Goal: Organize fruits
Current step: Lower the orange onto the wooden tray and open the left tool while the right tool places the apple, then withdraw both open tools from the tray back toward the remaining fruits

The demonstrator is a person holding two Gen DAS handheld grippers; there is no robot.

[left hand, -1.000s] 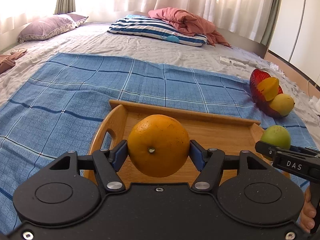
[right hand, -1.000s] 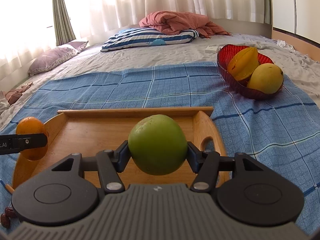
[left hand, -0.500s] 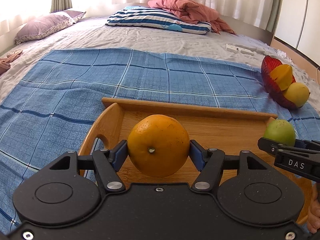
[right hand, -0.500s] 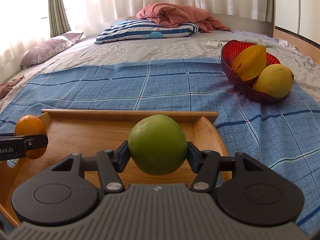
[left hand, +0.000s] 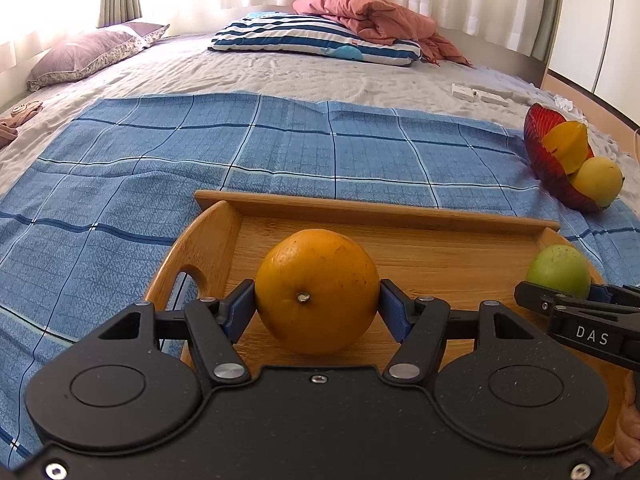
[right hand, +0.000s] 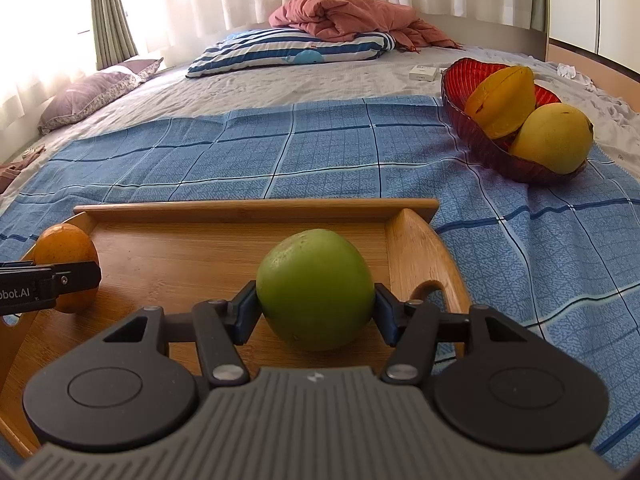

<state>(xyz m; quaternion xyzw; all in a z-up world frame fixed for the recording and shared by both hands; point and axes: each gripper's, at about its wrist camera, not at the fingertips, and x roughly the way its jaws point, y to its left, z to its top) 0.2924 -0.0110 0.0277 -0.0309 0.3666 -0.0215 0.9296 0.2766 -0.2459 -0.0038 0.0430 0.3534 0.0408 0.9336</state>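
My left gripper (left hand: 318, 300) is shut on an orange (left hand: 317, 290), low over the left part of a wooden tray (left hand: 420, 252). My right gripper (right hand: 316, 300) is shut on a green round fruit (right hand: 315, 288), held low over the tray's right part (right hand: 192, 256). Each view shows the other gripper's fruit at its edge: the green fruit (left hand: 559, 270) on the right, the orange (right hand: 66, 266) on the left. Whether either fruit touches the tray floor, I cannot tell. A red glass bowl (right hand: 480, 136) on the far right holds a starfruit (right hand: 502, 100) and a yellow mango (right hand: 554, 138).
The tray lies on a blue checked cloth (left hand: 200, 168) spread over a bed. A striped pillow (left hand: 316, 40), a pink blanket (left hand: 368, 16) and a purple pillow (left hand: 92, 56) lie at the far side. Small white boxes (left hand: 480, 94) sit behind the bowl.
Both grippers have come forward and down over the tray with their fruits still gripped. In the last half second they have hardly moved.
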